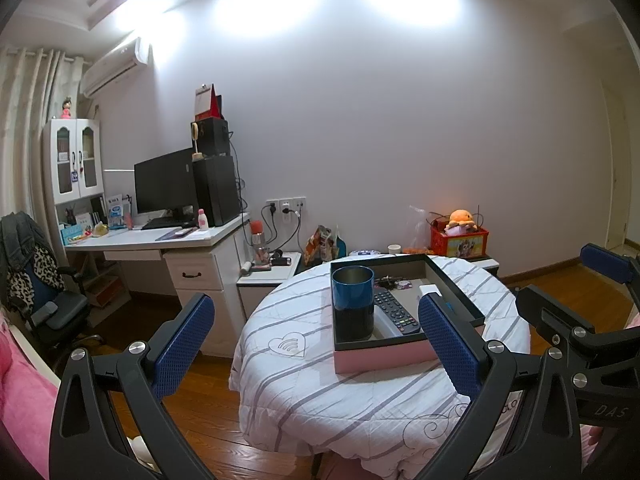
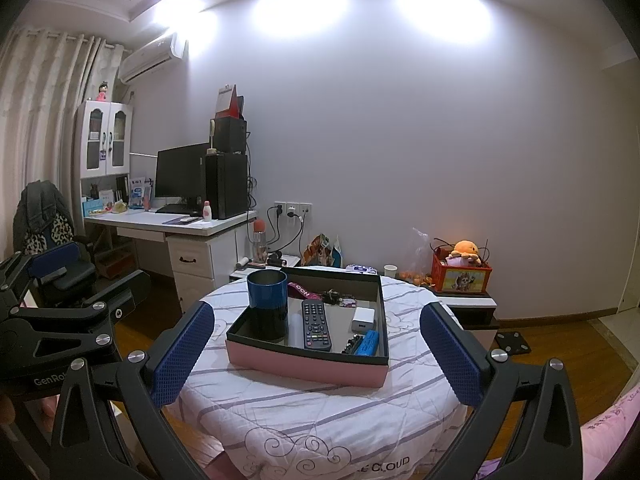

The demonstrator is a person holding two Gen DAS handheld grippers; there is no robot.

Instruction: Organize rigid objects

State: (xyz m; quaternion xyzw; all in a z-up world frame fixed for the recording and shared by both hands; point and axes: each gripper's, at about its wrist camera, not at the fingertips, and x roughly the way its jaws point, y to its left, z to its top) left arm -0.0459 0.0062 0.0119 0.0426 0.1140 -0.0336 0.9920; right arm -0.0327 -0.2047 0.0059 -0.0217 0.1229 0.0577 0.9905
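The pink-sided, black-rimmed rectangular tray point(image 2: 304, 366) sits on the round table under a white striped quilted cloth point(image 2: 304, 412). It holds a tall blue-and-black cylindrical cup point(image 2: 267, 300) at its 9 o'clock end, with a black remote control point(image 2: 315, 325), a white charger block point(image 2: 363, 319) and a blue cylindrical battery point(image 2: 368, 342) lying toward 3 o'clock. The left gripper point(image 1: 316, 344) and right gripper point(image 2: 318, 358) both hang at 6 o'clock of the tray, jaws spread wide and holding nothing.

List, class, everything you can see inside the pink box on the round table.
Inside the pink box: a blue cup, a black remote, a white charger, a blue battery, keys and a red lanyard. The cup and box walls hide whatever lies behind them.
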